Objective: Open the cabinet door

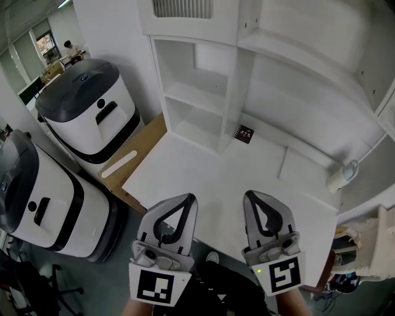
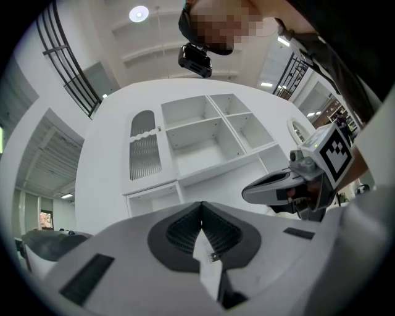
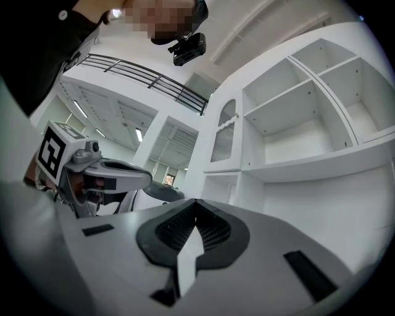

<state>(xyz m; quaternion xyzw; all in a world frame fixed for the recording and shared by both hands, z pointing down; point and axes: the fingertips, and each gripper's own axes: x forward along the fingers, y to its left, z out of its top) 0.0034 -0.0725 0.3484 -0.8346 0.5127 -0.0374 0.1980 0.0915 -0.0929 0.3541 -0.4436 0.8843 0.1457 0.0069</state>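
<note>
The person is holding the left gripper (image 1: 185, 201) and right gripper (image 1: 252, 197) side by side, both closed and empty, apparently readying for the louvred cabinet door (image 1: 182, 7) well ahead of them.

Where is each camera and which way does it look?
Head view: from above, looking steeply down at the white desk; left gripper, right gripper show.
Left gripper view: rides that gripper, faces the shelf unit; shut jaws show.
Right gripper view: rides that gripper, faces the shelf unit; shut jaws show.
Both share the slatted door.
</note>
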